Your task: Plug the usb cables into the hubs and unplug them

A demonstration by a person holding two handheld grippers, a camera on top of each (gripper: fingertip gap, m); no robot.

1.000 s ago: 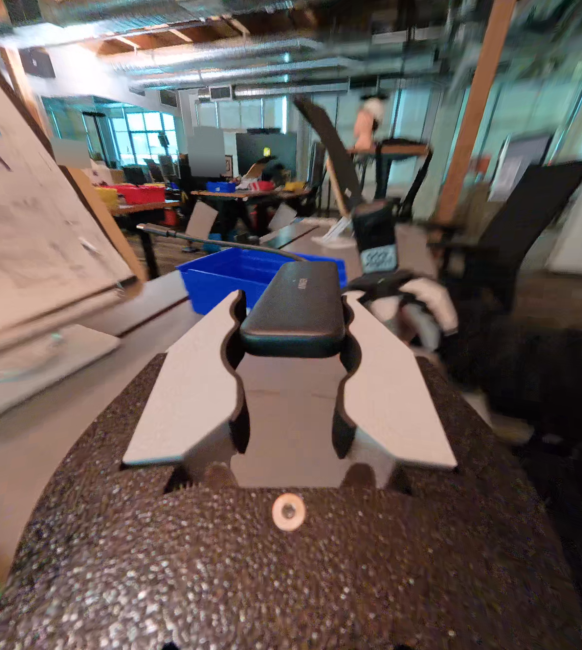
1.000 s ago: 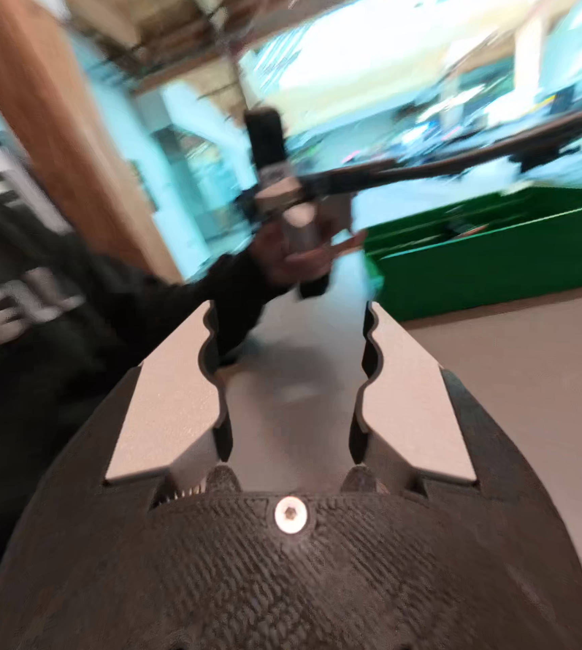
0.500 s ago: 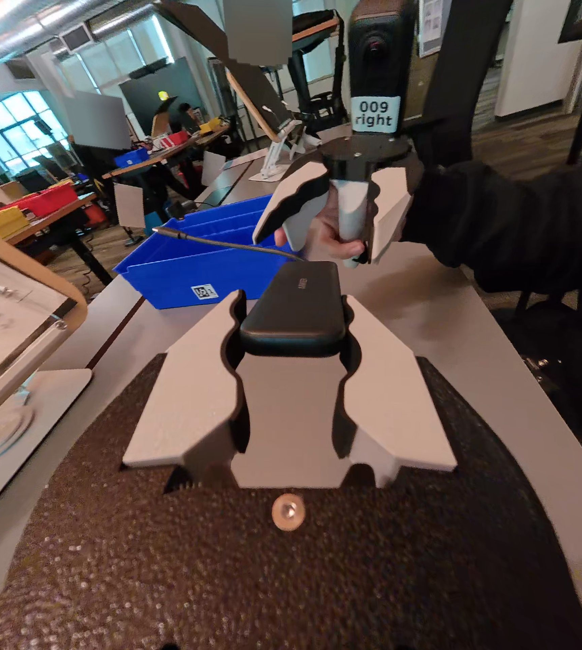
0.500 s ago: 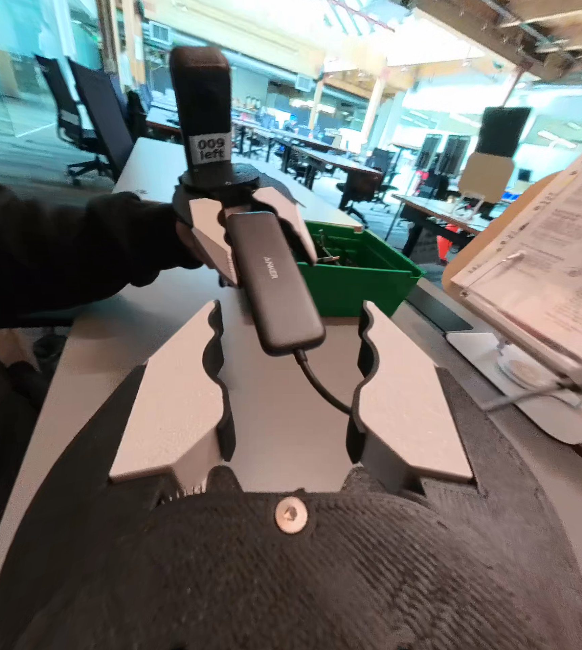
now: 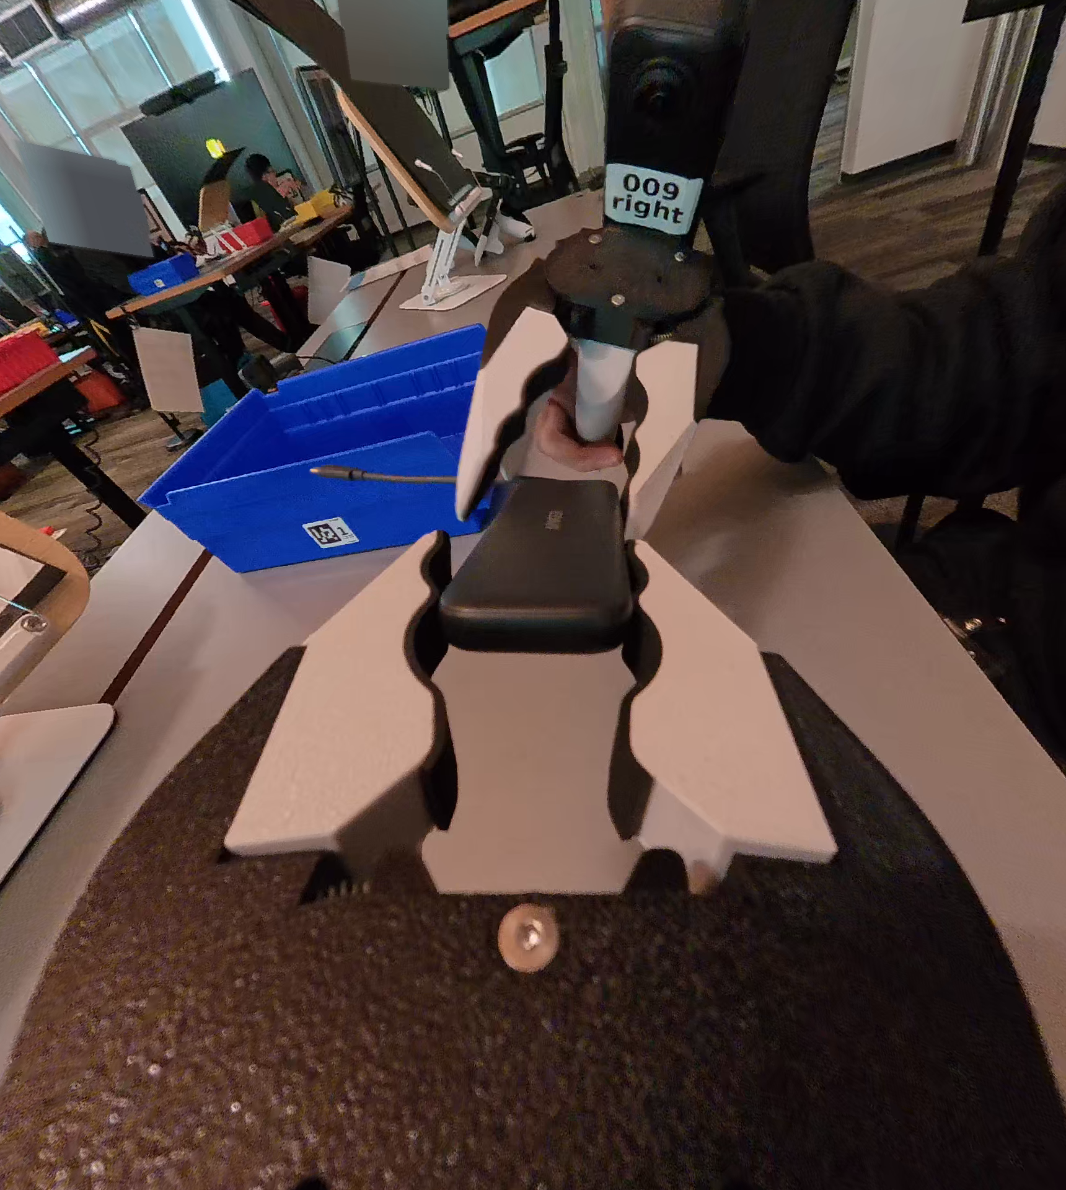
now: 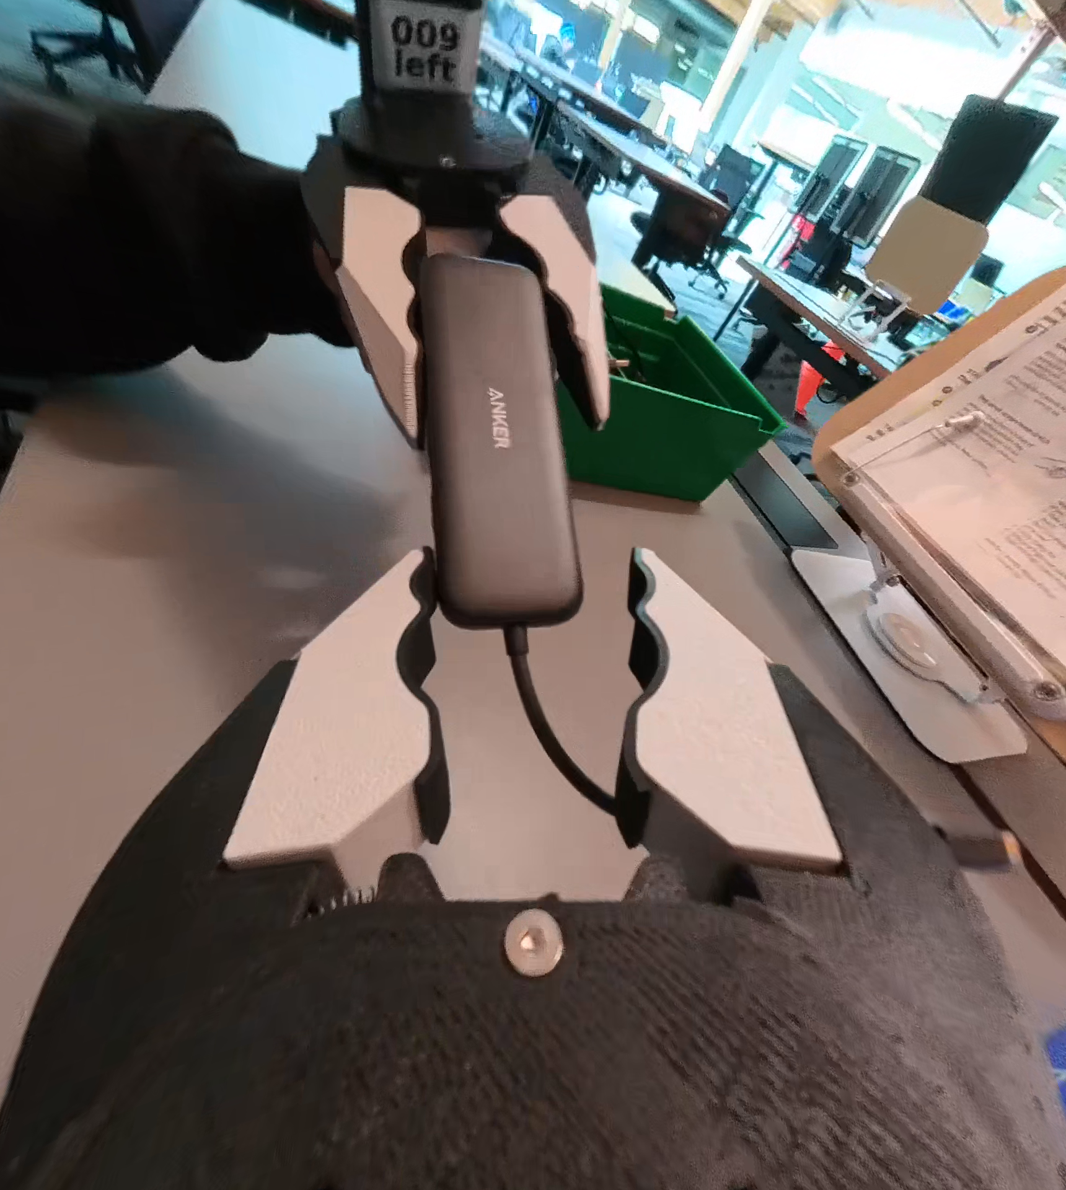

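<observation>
The left gripper (image 5: 533,579) is clamped on the hub (image 5: 537,566), a light, stiff, slick little slab, while the right gripper (image 6: 533,579) gapes empty around its far end, so I'd pinch the flat sides near its floppy cable (image 6: 543,715).

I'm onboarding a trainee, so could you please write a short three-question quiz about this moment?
1. True or false: the left gripper is shut on the hub.
2. Which bin does the hub's cable reach over? A) green B) blue C) red
3. Fill in: the right gripper is ____.

Key: 1 true. 2 B, the blue bin. 3 open: its fingers flank the hub's cable end without closing.
</observation>
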